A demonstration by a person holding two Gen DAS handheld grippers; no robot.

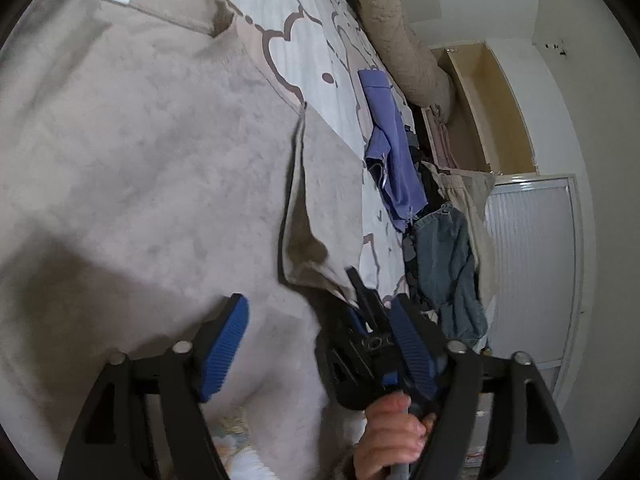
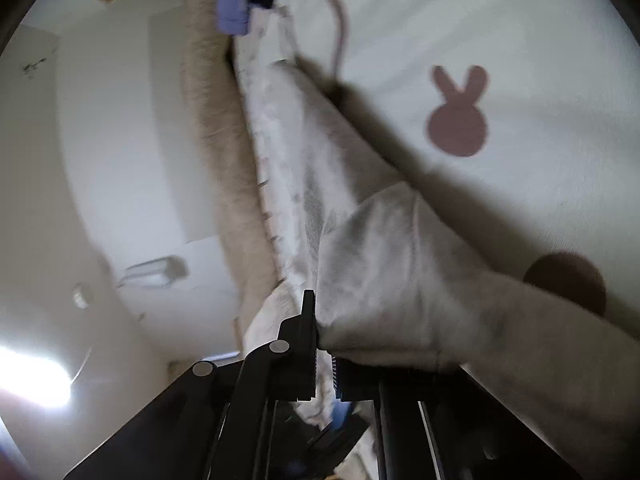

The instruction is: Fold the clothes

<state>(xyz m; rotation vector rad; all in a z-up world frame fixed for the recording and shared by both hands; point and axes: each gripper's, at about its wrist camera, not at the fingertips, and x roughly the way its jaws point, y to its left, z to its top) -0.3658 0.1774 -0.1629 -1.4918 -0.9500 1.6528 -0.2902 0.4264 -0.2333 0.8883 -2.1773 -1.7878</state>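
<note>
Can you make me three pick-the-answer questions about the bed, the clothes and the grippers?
1. Where is the purple top?
A on the beige garment
B beside the jeans pile
C in a gripper

2. What colour is the bunny shape on the sheet?
A green
B dusty pink
C yellow

3. What is the right hand-held gripper doing?
A pinching cloth
B wide open
C holding jeans

Answers:
1 B, the purple top lies by the jeans.
2 B, the bunny is pink.
3 A, the right hand-held gripper pinches the beige garment.
</note>
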